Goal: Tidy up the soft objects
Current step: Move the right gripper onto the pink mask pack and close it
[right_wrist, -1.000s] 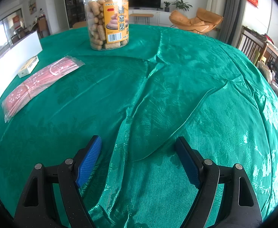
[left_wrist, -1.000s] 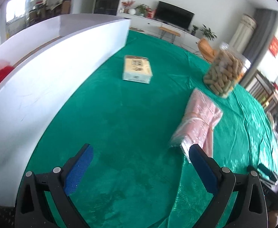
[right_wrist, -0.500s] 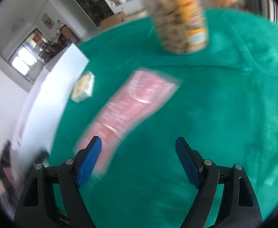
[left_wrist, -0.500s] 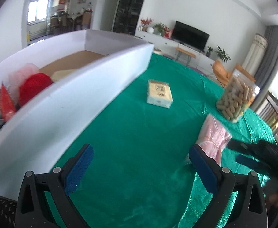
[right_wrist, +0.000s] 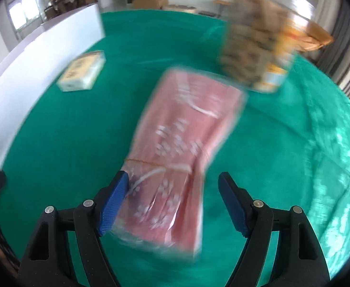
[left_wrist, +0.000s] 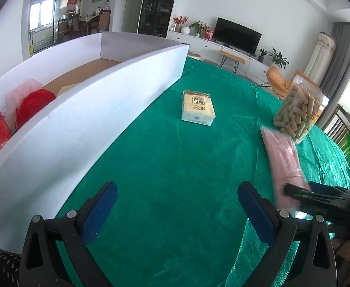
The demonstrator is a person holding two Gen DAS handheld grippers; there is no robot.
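Both grippers are tipped down toward the worktop (left_wrist: 165,167), which is covered in shiny green cloth. The right gripper (right_wrist: 173,203) is pitched steeper, hanging right over the near end of the pink plastic-wrapped pack (right_wrist: 182,148); the left gripper (left_wrist: 177,209) sits lower-angled over bare cloth next to the box.

Count, big to small: one long white cardboard box (left_wrist: 84,119) along the left edge with some red and pink soft stuff (left_wrist: 29,102) piled at its near end, one clear jar of finger-shaped snacks (left_wrist: 299,112), one pink pack lying flat just in front of the jar, and one small tissue pack (left_wrist: 198,108) out in the middle, well apart from the rest.

Fingers: the right ones are wide but closing, the pink pack's end between them, the left pad (right_wrist: 114,203) just about at the wrapper edge and the other clear of it. Left fingers spread wide, holding nothing.
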